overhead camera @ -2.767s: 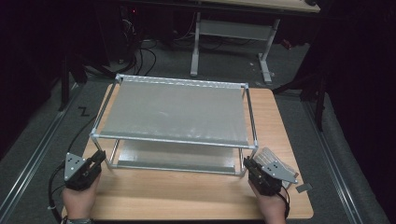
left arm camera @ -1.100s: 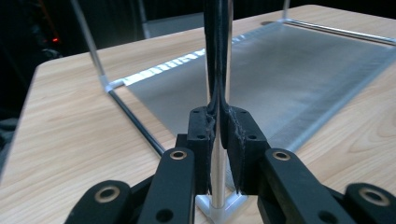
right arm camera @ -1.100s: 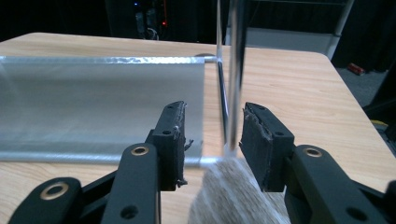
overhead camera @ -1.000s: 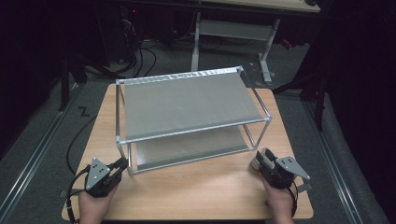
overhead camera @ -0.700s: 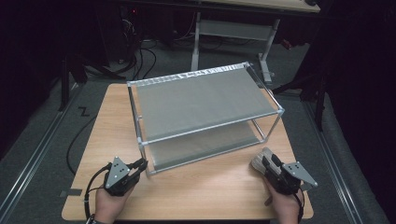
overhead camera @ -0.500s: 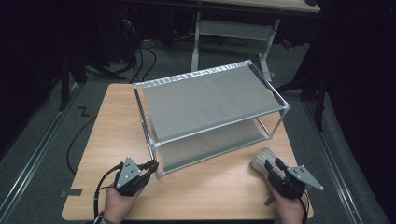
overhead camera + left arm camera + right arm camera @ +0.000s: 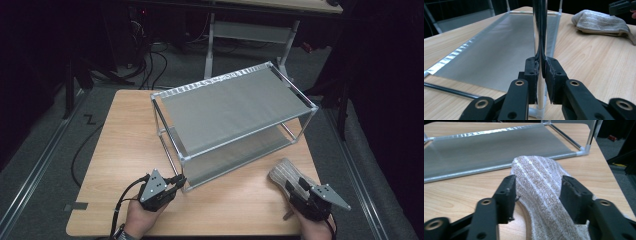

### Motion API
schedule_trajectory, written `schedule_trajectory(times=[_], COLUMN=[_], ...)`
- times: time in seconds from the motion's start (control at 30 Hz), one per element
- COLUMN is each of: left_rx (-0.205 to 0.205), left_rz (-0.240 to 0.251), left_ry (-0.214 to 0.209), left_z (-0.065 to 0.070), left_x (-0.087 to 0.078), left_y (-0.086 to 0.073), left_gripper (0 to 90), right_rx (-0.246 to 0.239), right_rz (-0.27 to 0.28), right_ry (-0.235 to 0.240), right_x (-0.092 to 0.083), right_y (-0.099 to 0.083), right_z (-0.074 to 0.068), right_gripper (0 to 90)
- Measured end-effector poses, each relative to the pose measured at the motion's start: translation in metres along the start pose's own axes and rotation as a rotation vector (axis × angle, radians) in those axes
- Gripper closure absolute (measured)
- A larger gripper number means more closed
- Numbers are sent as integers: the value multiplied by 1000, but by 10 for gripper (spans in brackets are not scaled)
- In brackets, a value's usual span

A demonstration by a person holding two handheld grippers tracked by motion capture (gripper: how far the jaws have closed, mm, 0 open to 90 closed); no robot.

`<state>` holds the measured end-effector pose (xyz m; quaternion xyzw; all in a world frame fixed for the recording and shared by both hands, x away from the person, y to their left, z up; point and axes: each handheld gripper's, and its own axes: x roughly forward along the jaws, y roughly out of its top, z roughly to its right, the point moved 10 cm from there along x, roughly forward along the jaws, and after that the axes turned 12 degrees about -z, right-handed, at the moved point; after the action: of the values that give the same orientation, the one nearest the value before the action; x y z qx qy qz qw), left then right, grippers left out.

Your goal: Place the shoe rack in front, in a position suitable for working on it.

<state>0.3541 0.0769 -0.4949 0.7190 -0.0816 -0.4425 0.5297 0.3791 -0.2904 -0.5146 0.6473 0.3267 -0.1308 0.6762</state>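
Nearest, the left gripper (image 7: 541, 75) has its jaws clenched on the near corner post (image 7: 540, 30) of the rack (image 7: 235, 125), low down, just above the white foot fitting. In the high view that gripper (image 7: 172, 184) sits at the rack's near-left corner, and the rack stands skewed on the bench (image 7: 120, 145), its far end swung toward the right edge.

The right gripper (image 7: 537, 195) has its jaws released, standing either side of a striped cloth (image 7: 541, 185) that lies folded on the bench just in front of the rack's lower shelf (image 7: 486, 147). The pads look near the cloth's flanks but not pressing; whether they touch it I cannot tell.

The step in hand looks like turning or steadying the rack by its post while the other hand readies to take the cloth. To do it well:
- Keep the grip low on the post, so a pull slides the rack and does not tip it.
- Move slowly; a round chrome post may twist in flat pads.
- Watch the far right leg, near the bench edge.
- Bring the right jaws down over the cloth's thick fold before closing, so they catch all layers.
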Motion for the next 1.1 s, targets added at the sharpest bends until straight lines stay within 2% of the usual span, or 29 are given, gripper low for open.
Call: schedule_trajectory(times=[0.13,0.23,0.33,0.4,0.43,0.5,0.53,0.57,0.6,0.67,0.73,0.8,0.87,0.97,1.0,1.03,1.1], left_rx=[22,34,5,-25,-31,-43,-40,-33,-29,-39,-29,-17,-6,2,4,7,15], left_rz=[0,3,18,23,21,23,25,12,8,8,13,11,11,12,13,12,11], left_ry=[-9,6,28,32,32,18,4,34,40,21,12,6,-5,-16,-20,-22,-23], left_z=[6,6,3,0,-1,-1,1,0,0,1,3,6,8,11,12,13,16], left_x=[3,5,6,9,9,12,13,15,15,14,13,10,8,6,5,5,2], left_y=[2,4,5,5,4,4,5,4,4,4,3,2,1,-1,-1,-2,-3], left_gripper=[789,773,657,595,584,652,652,773,794,800,801,801,800,799,799,799,798], right_rx=[-9,-13,-19,-19,-22,-28,-30,-24,-18,0,18,4,-16,-24,-39,-39,-72], right_rz=[-18,-41,-79,-83,-87,-100,-115,-142,-160,-179,-193,-237,-253,-266,-274,-274,-292], right_ry=[-14,-26,-37,-39,-46,-62,-66,-54,-48,-33,-25,-20,-30,-24,-4,-4,39], right_x=[-2,-1,1,1,1,3,5,10,14,19,24,31,35,37,38,38,38], right_y=[-3,-7,-13,-13,-13,-14,-16,-19,-21,-22,-22,-27,-30,-29,-29,-29,-28], right_z=[5,8,12,14,15,17,19,21,24,30,32,30,29,26,21,21,13], right_gripper=[374,323,277,267,258,246,244,252,269,281,309,330,352,455,579,579,655])
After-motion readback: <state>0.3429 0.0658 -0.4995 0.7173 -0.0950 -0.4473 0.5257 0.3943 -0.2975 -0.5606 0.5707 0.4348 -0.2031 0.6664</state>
